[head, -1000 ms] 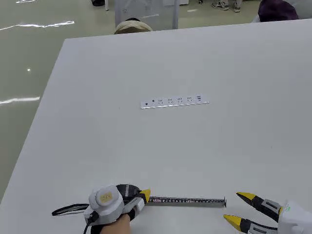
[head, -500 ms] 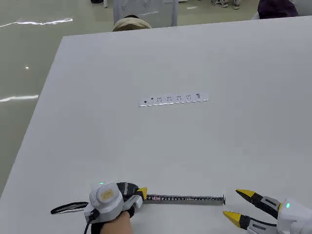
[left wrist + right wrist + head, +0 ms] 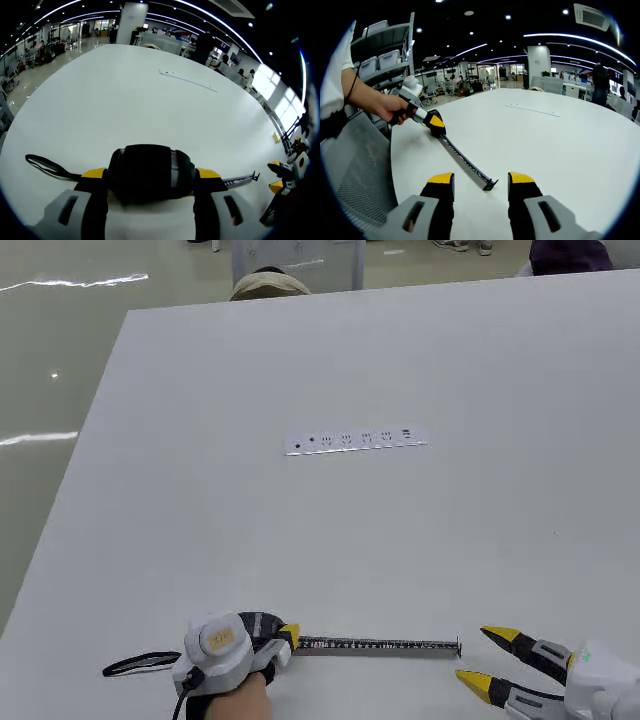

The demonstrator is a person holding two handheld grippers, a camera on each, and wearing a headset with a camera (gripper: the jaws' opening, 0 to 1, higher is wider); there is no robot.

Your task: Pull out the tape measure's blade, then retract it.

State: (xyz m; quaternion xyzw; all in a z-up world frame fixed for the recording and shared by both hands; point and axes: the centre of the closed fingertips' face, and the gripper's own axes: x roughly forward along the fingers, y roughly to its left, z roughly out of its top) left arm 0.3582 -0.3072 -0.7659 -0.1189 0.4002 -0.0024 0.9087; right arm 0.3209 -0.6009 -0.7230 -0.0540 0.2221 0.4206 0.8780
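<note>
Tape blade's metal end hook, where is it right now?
Head view, lower right: the small metal end hook lies on the white table, just in front of the open right gripper, not gripped.

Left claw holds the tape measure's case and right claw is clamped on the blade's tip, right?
No: the right claw is open, with the blade's tip lying free at its mouth, as the right gripper view shows. The left claw does hold the case.
</note>
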